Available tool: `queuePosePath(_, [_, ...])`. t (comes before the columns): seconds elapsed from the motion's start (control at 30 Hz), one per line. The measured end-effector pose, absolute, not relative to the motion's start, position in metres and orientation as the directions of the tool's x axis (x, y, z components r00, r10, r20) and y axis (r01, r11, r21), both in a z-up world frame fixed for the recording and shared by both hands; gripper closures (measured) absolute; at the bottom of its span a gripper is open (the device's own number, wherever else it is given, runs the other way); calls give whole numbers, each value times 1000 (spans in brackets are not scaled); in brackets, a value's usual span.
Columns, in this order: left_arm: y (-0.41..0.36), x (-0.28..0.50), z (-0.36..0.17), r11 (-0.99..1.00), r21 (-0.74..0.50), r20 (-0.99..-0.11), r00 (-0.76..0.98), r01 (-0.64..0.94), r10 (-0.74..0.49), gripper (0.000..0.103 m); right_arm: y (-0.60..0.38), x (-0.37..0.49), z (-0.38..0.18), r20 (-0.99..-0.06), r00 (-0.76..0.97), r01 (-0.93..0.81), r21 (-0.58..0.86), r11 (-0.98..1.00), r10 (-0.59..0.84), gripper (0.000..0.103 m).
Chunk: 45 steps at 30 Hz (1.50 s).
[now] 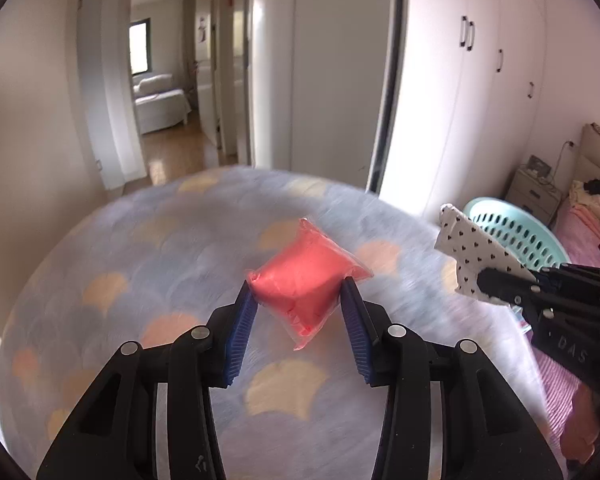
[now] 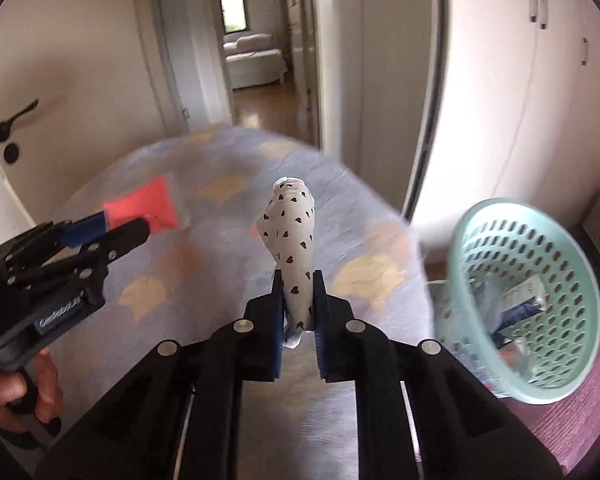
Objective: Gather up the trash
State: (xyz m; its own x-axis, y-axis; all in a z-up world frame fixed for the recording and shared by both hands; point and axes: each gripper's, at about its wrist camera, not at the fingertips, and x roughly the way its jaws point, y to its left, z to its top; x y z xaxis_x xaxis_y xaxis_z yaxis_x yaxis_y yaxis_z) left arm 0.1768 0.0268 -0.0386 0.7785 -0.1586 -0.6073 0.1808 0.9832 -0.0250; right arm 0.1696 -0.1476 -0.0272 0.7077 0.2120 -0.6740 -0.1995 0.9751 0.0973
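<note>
Left tongs (image 1: 298,300) grip at half width; right tongs (image 2: 298,280) pinch nearly closed.

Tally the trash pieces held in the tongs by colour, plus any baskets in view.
Red plastic-wrapped packet, in the left tongs: 1
White heart-print wrapper, in the right tongs: 1
Mint green perforated basket, some litter already inside: 1
Total: 3

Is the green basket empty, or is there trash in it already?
Not empty. The right wrist view shows wrappers or packets lying inside the teal basket, seen past its perforated wall; what exactly they are cannot be told.
</note>
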Motion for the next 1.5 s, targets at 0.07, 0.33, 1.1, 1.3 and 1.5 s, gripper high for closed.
queuePosePath(0.07, [12,176,-22,975,-31,-582,789,220,-197,61,-168,168,-12,-645,742,-156,100,983,184,92])
queuePosePath(0.33, [-70,195,17,911,-79,-531,757,404,-382,61,-268,178,21,-611,792,77,128,989,18,92])
queuePosePath(1.1, [-218,273,-62,783,-121,-684,520,610,-511,35,-404,218,-33,-735,676,358,268,894,-51,62])
queuePosePath(1.3, [-180,255,-57,824,-107,-657,583,557,-479,34,-390,201,-26,-725,687,331,254,909,-48,61])
queuePosePath(1.5, [-133,222,-38,880,-71,-592,690,470,-416,29,-362,171,-13,-699,713,292,221,931,-57,59])
